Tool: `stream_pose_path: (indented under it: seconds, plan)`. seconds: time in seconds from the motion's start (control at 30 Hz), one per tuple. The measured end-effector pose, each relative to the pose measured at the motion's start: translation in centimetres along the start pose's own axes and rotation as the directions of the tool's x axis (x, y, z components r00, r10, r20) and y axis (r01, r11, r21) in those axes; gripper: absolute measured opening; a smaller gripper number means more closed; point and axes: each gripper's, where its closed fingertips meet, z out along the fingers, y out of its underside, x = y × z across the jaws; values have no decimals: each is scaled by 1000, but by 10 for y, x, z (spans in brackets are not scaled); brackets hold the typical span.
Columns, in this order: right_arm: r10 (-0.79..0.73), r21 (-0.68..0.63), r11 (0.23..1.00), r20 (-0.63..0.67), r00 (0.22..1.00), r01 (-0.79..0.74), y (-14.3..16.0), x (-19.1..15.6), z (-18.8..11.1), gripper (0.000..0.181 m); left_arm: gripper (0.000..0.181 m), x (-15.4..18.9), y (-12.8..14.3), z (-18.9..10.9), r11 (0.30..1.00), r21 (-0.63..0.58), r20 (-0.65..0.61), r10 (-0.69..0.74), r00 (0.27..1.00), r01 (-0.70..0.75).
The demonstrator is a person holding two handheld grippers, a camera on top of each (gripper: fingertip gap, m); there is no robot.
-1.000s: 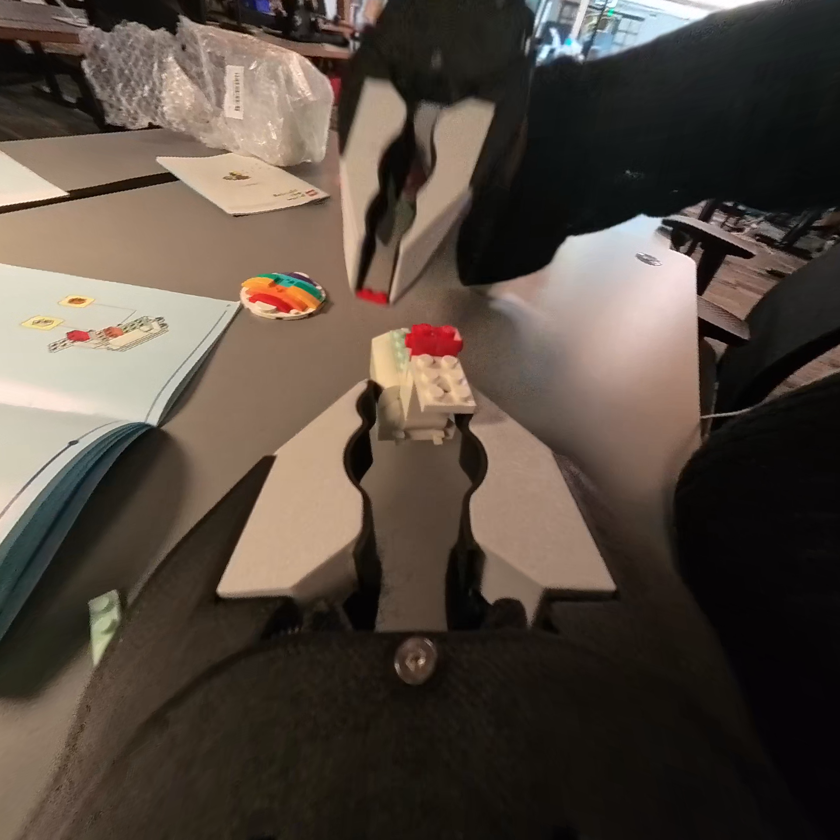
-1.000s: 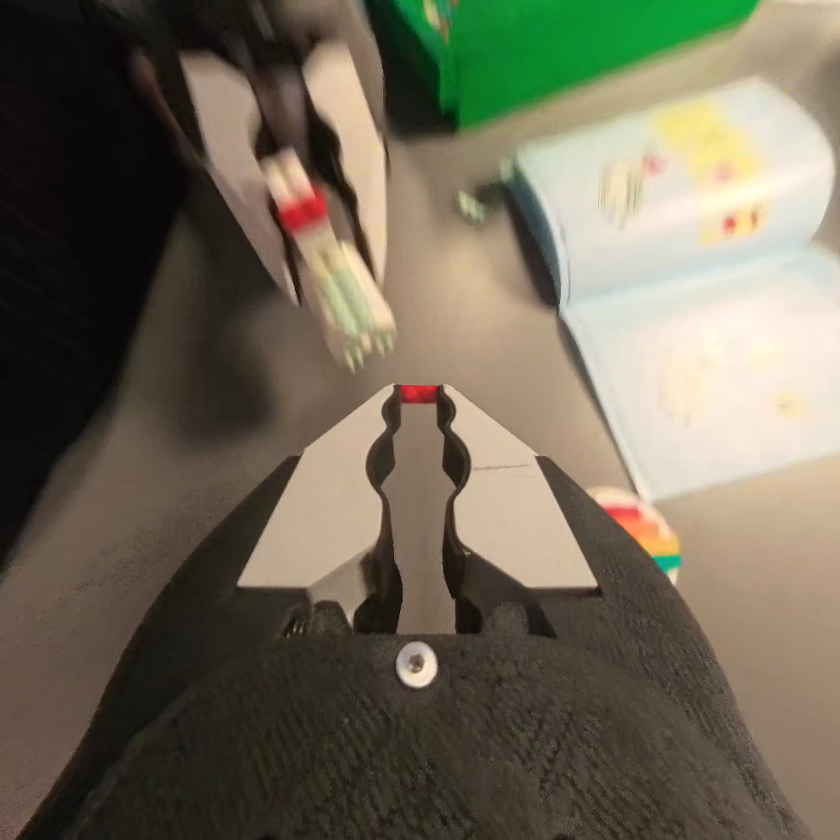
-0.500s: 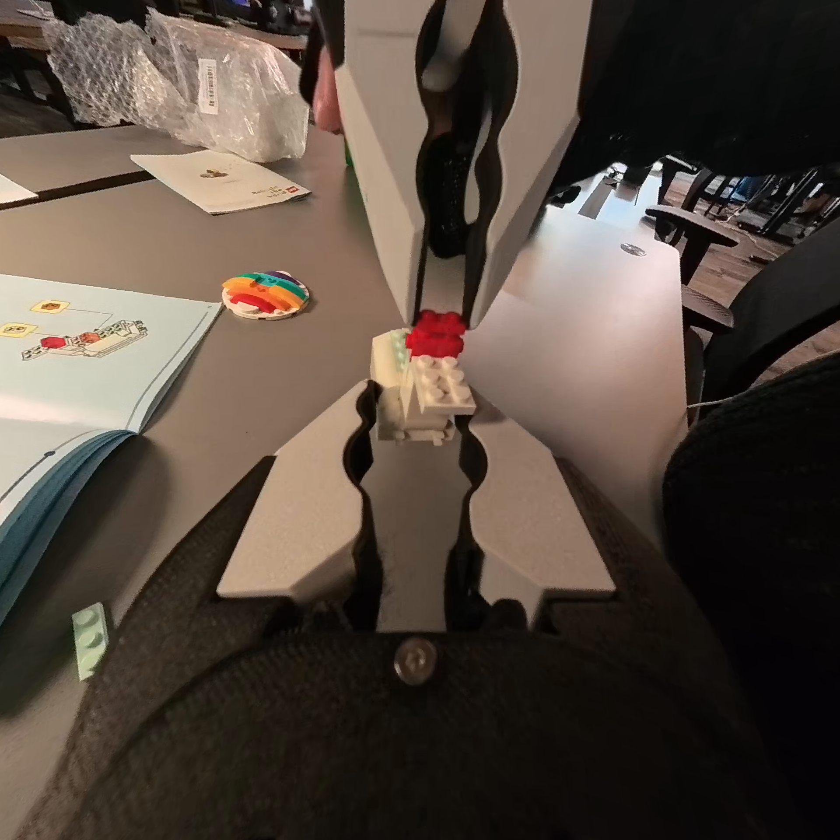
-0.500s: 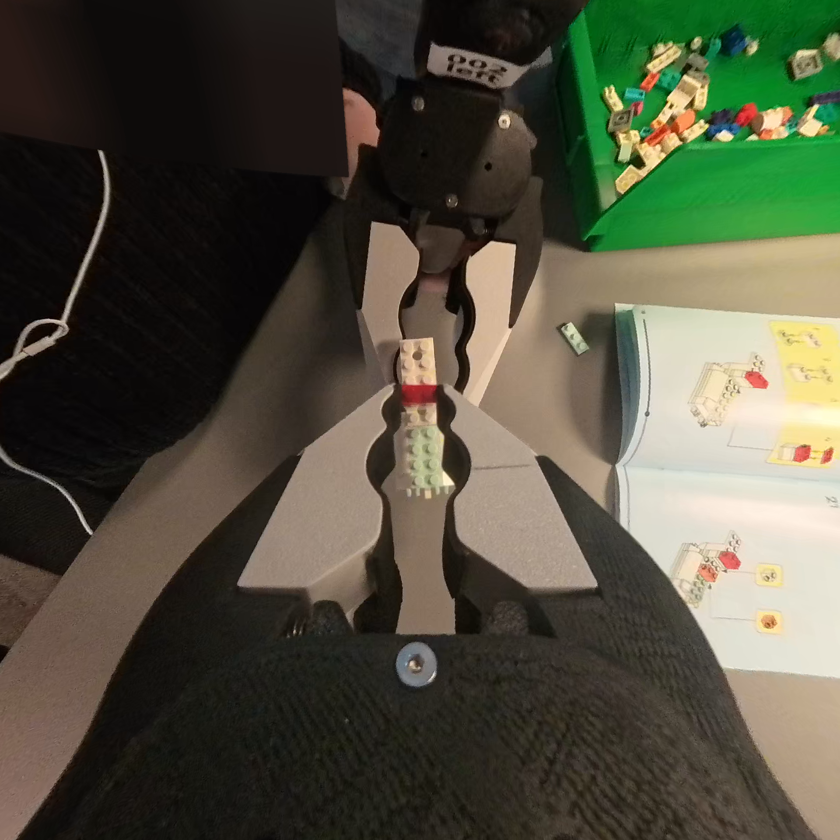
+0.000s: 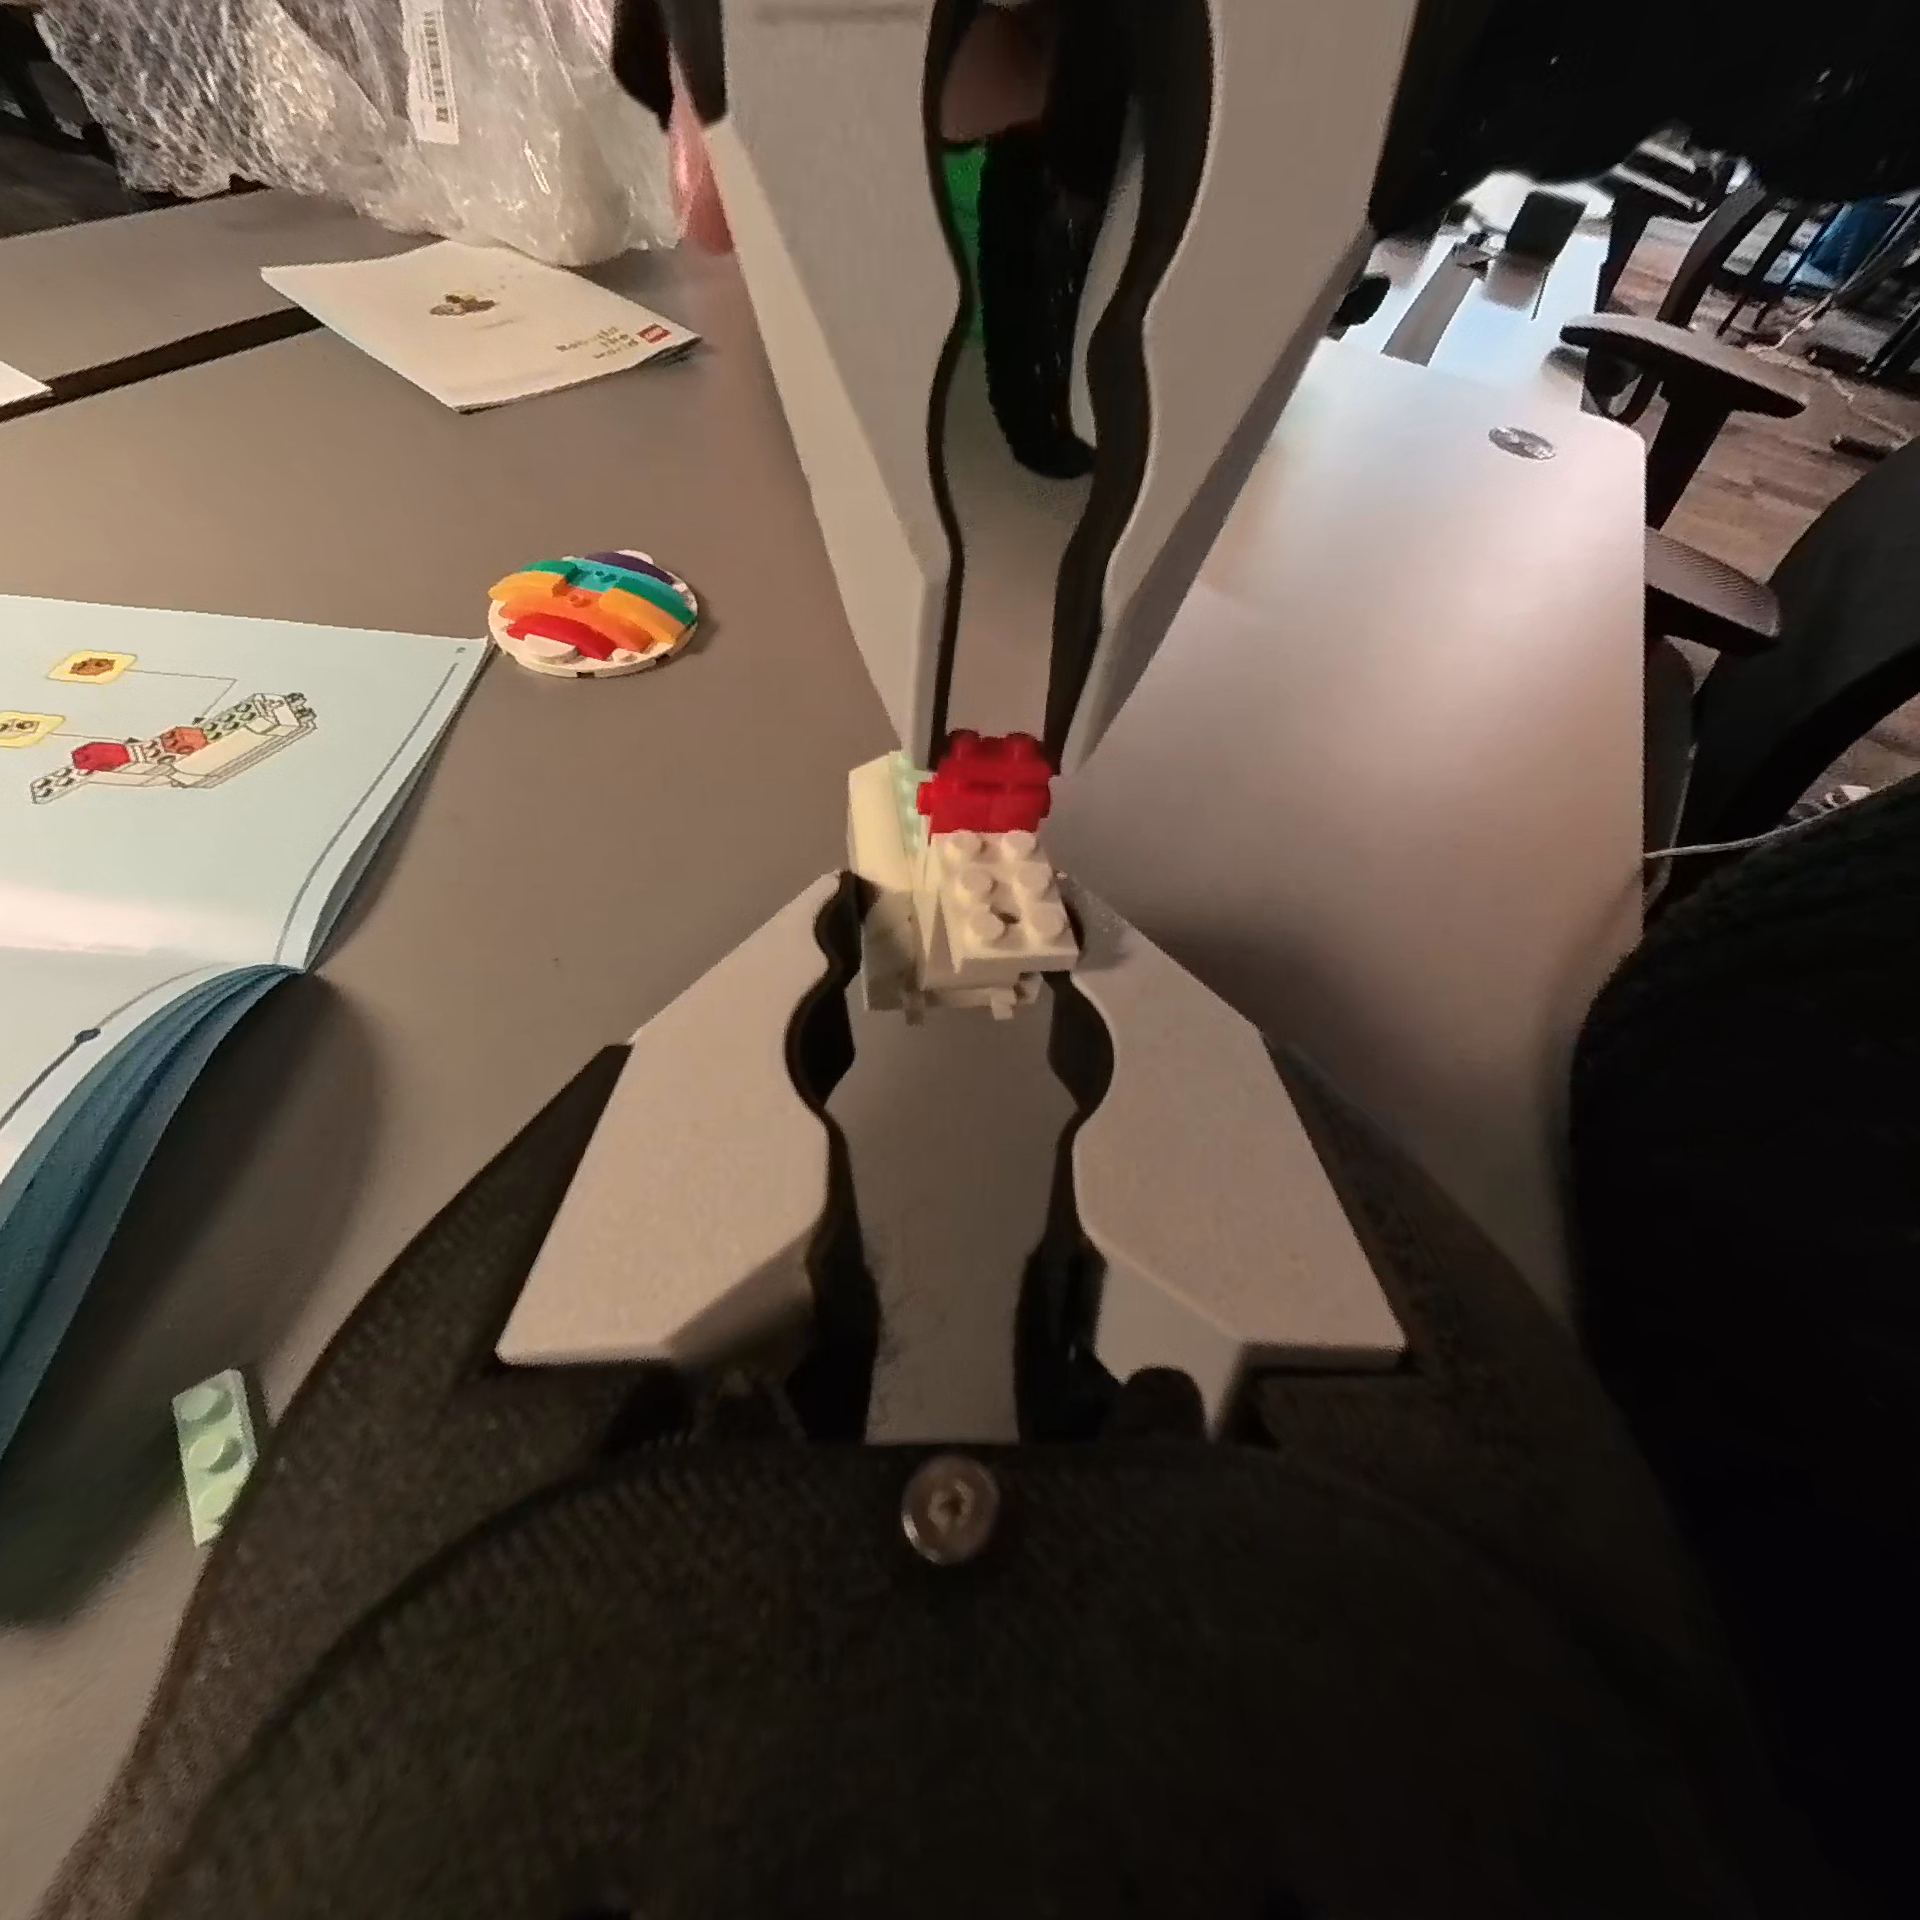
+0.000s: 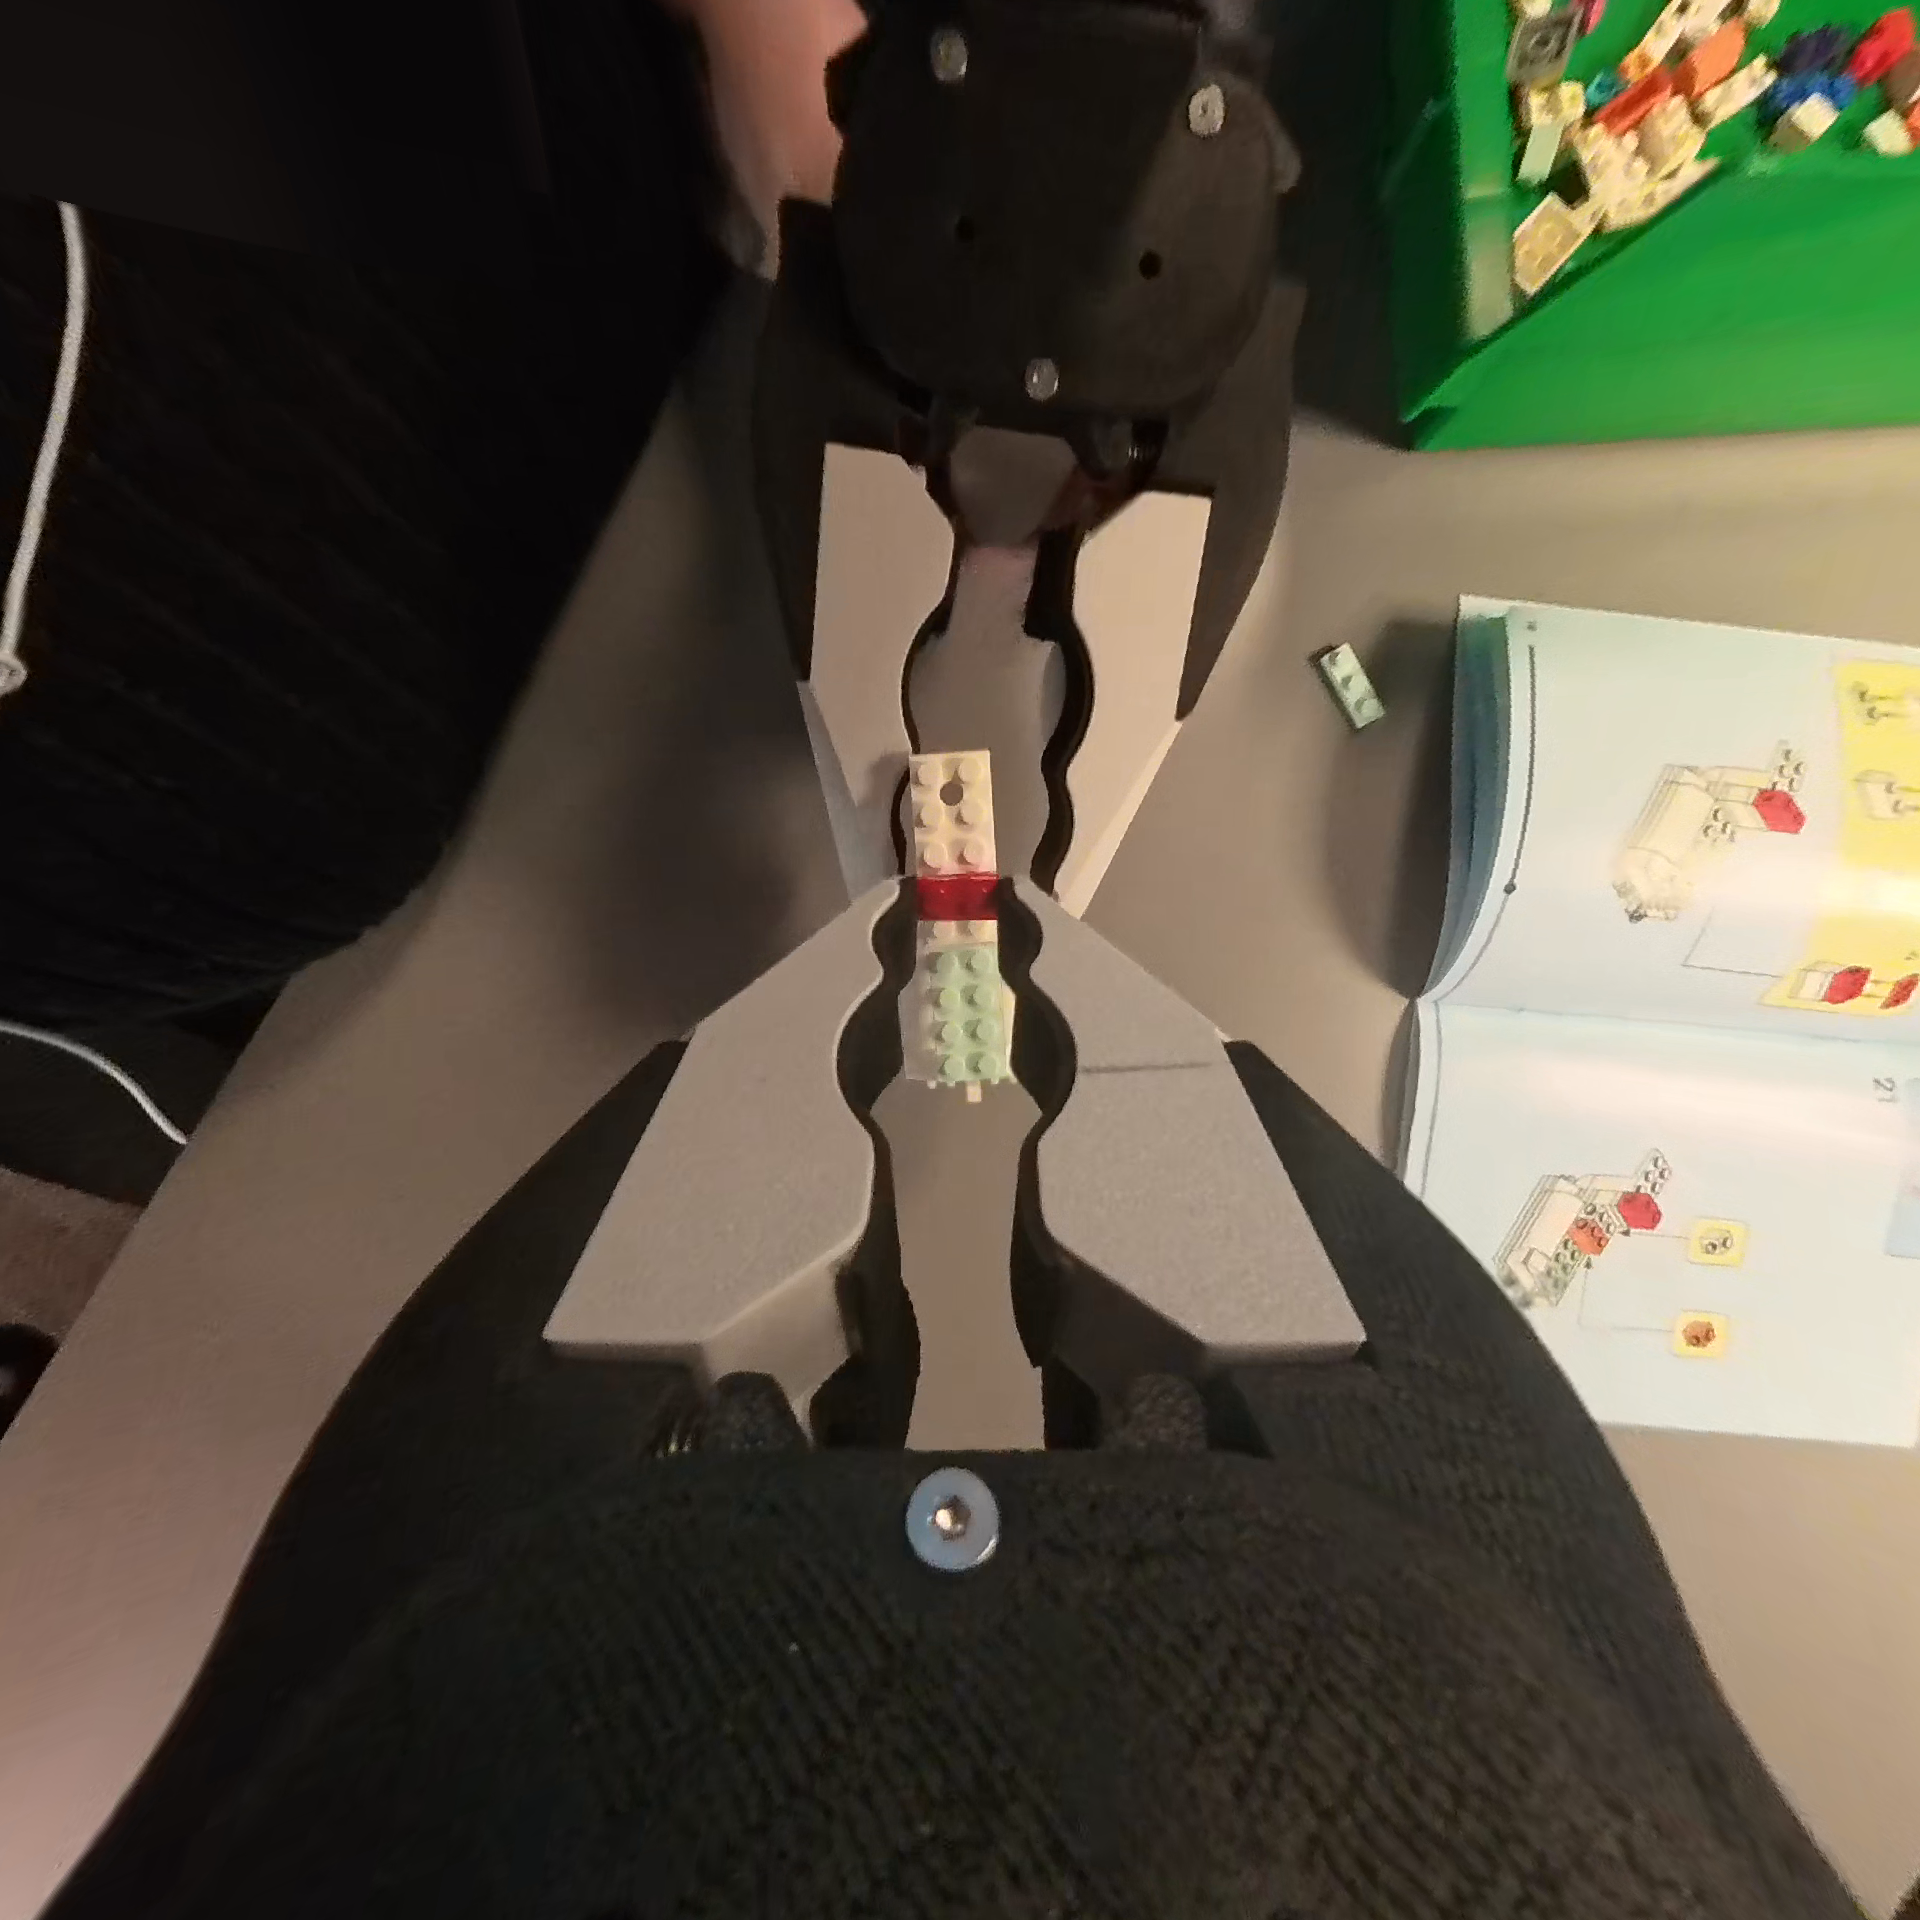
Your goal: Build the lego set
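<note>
Above the grey worktop (image 5: 582, 436), the left hand-held gripper (image 5: 961, 935) pinches the white model (image 5: 982, 914) while the right hand-held gripper (image 6: 956, 896) pinches a red brick (image 5: 987, 795) onto it; pressing it fully home likely comes next.

The two grippers meet tip to tip above the table (image 5: 582, 436), near its edge by the person, with the small lego build (image 5: 961, 894) between them. The open instruction booklet (image 6: 1683, 1039) lies on the table beside them, a loose plate (image 6: 1349, 684) just off its corner. The bin of bricks (image 6: 1662, 312) sits farther along. The round disc piece (image 5: 592, 615) lies beyond the booklet, a closed leaflet (image 5: 488, 322) behind it, what seems a plastic bag (image 5: 436, 114) at the far edge.
</note>
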Motion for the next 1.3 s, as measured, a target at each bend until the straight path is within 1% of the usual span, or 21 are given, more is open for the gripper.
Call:
stream_pose_path:
  seconds: [0.17, 0.3, 0.37, 0.5, 0.7, 0.93, 1.03, 1.07, 1.1, 1.17, 1.2, 1.23, 1.27, 1.3]
  plan:
    - [52, -40, 998, 23, 998, -51, 1, 0, 1, 14, 33, 0, 1, 1, 1000, -7, -1, 2, 1000, -2]
    - [-25, -82, 996, 22, 999, 26, 3, -4, 2, 14, 33, 2, 3, 2, 1000, -23, -1, 19, 1000, -19]
    - [-29, -104, 994, 30, 999, 32, 4, -5, 3, 14, 33, 2, 4, 3, 999, -31, 1, 29, 1000, -28]
    - [25, -102, 995, 49, 998, -20, 3, -5, 2, 14, 33, 3, 3, 3, 1000, -23, -11, 18, 1000, -18]
    - [36, -94, 995, 46, 998, -32, 2, -3, 1, 14, 33, 2, 1, 2, 1000, -12, -17, 7, 1000, -7]
    - [33, -90, 995, 26, 999, -30, 2, -2, -1, 20, 33, 3, 0, 1, 1000, -3, -21, 5, 1000, -5]
    - [17, -98, 995, 0, 1000, -17, 5, -1, -1, 30, 33, 0, -3, -1, 999, 22, -24, -27, 999, 28]
    - [7, -87, 996, -17, 1000, -9, 5, -1, -2, 36, 33, -3, -5, -2, 998, 35, -23, -51, 998, 52]
    - [-8, -69, 998, -51, 999, 4, 3, 1, -3, 45, 34, -6, -7, -4, 995, 50, -22, -87, 996, 88]
    - [-78, -36, 997, -196, 977, 72, 0, 13, -7, 72, 33, -13, -17, -8, 978, 96, -43, -182, 982, 185]
    - [-133, -40, 991, -287, 949, 127, -1, 19, -8, 87, 33, -17, -23, -11, 964, 125, -62, -228, 972, 234]
    - [-195, -68, 981, -378, 905, 183, -1, 26, -10, 95, 33, -20, -29, -14, 950, 147, -81, -267, 960, 277]
    - [-263, -112, 965, -461, 847, 239, 0, 32, -10, 101, 33, -23, -33, -17, 936, 164, -98, -298, 950, 311]
    - [-331, -161, 943, -526, 784, 291, 0, 35, -11, 102, 33, -25, -36, -18, 924, 175, -113, -324, 939, 340]
